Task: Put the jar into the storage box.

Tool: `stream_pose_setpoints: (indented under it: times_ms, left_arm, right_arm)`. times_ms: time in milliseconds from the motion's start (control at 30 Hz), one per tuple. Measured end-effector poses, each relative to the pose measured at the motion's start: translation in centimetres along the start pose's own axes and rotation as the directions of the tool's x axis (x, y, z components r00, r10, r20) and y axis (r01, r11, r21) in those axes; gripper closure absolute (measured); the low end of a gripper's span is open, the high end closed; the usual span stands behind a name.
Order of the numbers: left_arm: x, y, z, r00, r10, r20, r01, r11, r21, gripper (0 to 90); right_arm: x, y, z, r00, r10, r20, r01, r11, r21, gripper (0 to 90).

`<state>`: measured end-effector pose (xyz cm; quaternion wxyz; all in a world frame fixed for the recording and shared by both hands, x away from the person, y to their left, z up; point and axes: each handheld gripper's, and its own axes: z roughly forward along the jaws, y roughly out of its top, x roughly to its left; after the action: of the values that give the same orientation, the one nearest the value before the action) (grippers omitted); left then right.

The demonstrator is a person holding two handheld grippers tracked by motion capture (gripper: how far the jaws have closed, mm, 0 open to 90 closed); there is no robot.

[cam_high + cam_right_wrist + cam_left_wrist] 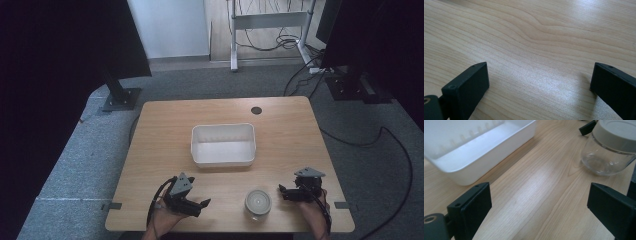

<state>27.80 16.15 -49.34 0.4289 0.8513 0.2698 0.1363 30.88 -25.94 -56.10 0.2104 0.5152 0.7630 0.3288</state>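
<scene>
A clear glass jar (257,202) with a white lid stands near the table's front edge, between my two grippers. My left gripper (200,206) rests to the jar's left, pointing right, open and holding nothing. In the left gripper view, its jaws (541,207) stand wide apart over bare wood, and the jar (609,152) is ahead at the upper right. My right gripper (283,193) sits just right of the jar, pointing left toward it, open. The right gripper view has its jaws (539,87) spread over the bare tabletop (536,37).
An empty white plastic tub (223,145) sits in the middle of the wooden table (165,125); its wall (474,145) is ahead left of my left gripper. A cable hole (256,110) lies at the far edge. Stands and cables are on the floor beyond.
</scene>
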Motion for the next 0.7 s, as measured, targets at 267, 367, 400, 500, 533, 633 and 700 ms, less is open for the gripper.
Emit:
stream_pose_setpoints:
  times_ms: [267, 367, 400, 500, 533, 633, 700]
  left_arm:
    - [-0.7, 0.8, 0.8, 0.9991, 0.011, 0.041, -0.01, 0.9999, -0.012, 4.3]
    - [-1.3, 1.4, 1.4, 0.9971, 0.025, 0.072, -0.024, 0.9994, -0.024, 3.6]
    - [-1.5, 1.6, 1.6, 0.9966, 0.031, 0.077, -0.03, 0.9993, -0.024, 3.1]
    - [-1.8, 1.9, 2.0, 0.9947, 0.044, 0.093, -0.042, 0.9988, -0.025, 2.1]
    - [-2.2, 2.2, 2.3, 0.9925, 0.051, 0.111, -0.048, 0.9984, -0.03, 2.1]
    - [-2.6, 2.5, 2.8, 0.9898, 0.06, 0.129, -0.056, 0.9979, -0.033, 2.2]
    - [-2.9, 2.6, 3.1, 0.9879, 0.065, 0.141, -0.061, 0.9977, -0.03, 2.6]
  right_arm:
    - [0.0, 0.0, 0.0, 1.0, 0.0, 0.0, 0.0, 1.0, 0.0, 1.5]
    - [0.0, 0.0, 0.0, 1.0, 0.0, 0.0, 0.0, 1.0, 0.0, 1.5]
    - [0.0, 0.0, 0.0, 1.0, -0.001, 0.0, 0.001, 1.0, 0.0, 1.5]
    - [0.0, 0.0, 0.0, 1.0, -0.001, 0.0, 0.001, 1.0, 0.0, 1.5]
    - [0.0, 0.0, 0.0, 1.0, 0.0, 0.0, 0.0, 1.0, 0.0, 1.5]
    - [0.0, 0.0, 0.0, 1.0, -0.001, 0.0, 0.001, 1.0, 0.0, 1.5]
    - [0.0, 0.0, 0.0, 1.0, 0.0, 0.0, 0.0, 1.0, 0.0, 1.5]
